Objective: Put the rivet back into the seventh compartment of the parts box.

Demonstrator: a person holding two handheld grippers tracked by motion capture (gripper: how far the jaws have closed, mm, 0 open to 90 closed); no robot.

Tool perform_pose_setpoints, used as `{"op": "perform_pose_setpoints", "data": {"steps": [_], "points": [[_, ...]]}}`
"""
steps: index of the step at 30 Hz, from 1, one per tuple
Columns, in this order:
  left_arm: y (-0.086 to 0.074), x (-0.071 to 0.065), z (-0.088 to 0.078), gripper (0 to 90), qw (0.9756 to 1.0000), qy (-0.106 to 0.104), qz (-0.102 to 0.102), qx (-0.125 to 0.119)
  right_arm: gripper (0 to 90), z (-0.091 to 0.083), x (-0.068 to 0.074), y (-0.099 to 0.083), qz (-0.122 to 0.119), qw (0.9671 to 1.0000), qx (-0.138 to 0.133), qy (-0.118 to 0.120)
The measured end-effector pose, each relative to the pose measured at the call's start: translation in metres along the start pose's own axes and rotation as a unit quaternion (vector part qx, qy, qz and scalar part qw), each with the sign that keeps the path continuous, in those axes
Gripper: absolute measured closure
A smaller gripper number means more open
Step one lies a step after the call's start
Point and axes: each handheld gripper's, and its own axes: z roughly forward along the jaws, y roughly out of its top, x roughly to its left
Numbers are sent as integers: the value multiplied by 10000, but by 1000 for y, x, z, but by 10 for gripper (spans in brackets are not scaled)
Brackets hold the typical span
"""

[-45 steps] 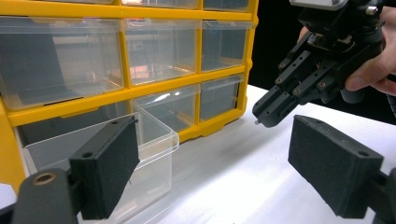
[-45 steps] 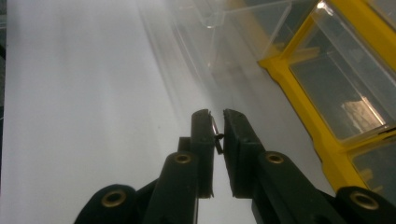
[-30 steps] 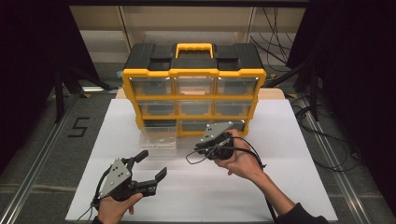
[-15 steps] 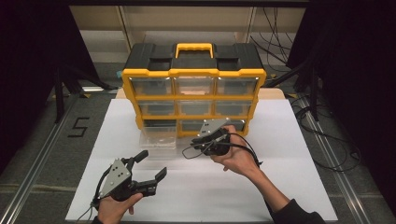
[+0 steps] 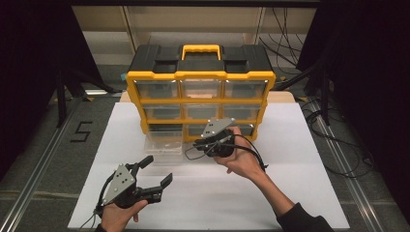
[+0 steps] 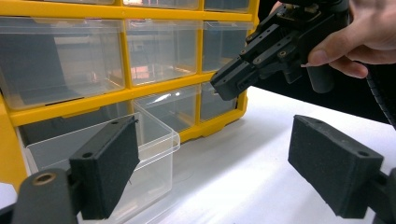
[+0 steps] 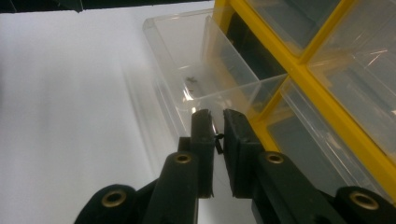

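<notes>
We see the right gripper held just in front of the bottom row of the yellow organizer, its jaws drawn nearly together; in the right gripper view a small dark thing sits pinched between the pads, too small for us to say what it is. The jaw tips point toward the clear drawer, which is pulled out from the organizer's lower left compartment and rests on the white table. In the right gripper view the drawer's open top lies just beyond the jaw tips, with a tiny dark speck on its floor. The left gripper hovers low over the table, nearer the person and well apart from the drawer, its jaws spread wide with nothing between them. In the left gripper view we find the drawer beside its left jaw and the right gripper farther off.
</notes>
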Motion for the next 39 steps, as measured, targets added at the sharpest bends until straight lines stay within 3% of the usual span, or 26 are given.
{"op": "perform_pose_setpoints", "data": {"steps": [25, 39], "points": [[0, 0, 0, 158, 10000, -2, -6, -5, 829, 10, -3, 18, 34, 9996, -296, -12], [0, 1, 0, 158, 10000, 8, 4, -4, 829, 31, 1, 31, 22, 9994, -319, 106]]}}
